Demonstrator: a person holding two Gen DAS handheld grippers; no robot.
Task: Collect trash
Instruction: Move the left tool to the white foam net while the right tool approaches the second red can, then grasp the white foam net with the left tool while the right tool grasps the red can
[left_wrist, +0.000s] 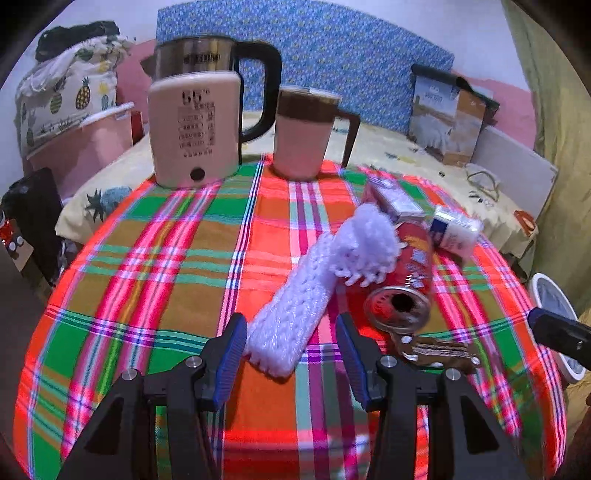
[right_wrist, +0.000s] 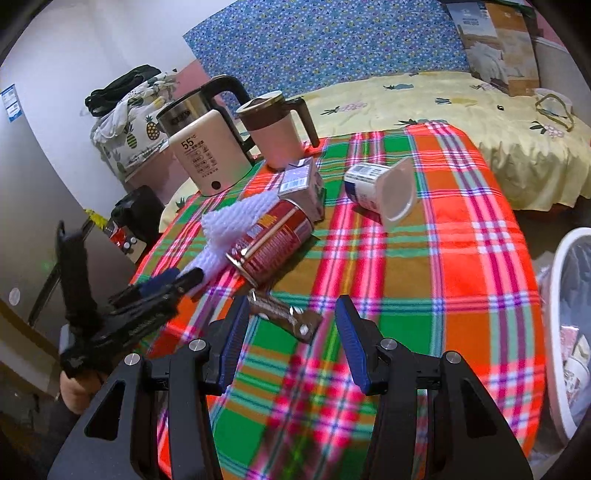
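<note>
Left claw (left_wrist: 291, 356) wide, empty; white foam net (left_wrist: 295, 310) lying between the tips, red can (left_wrist: 400, 295) just right of it. Right claw (right_wrist: 291, 328) wide, empty; flattened wrapper (right_wrist: 284, 317) between tips on worktop (right_wrist: 461, 295), can (right_wrist: 269, 240) ahead-left.

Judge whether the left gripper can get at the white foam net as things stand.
Probably yes: the left gripper is open, the white foam net lies with its near end between the jaws, and nothing covers that end.
</note>
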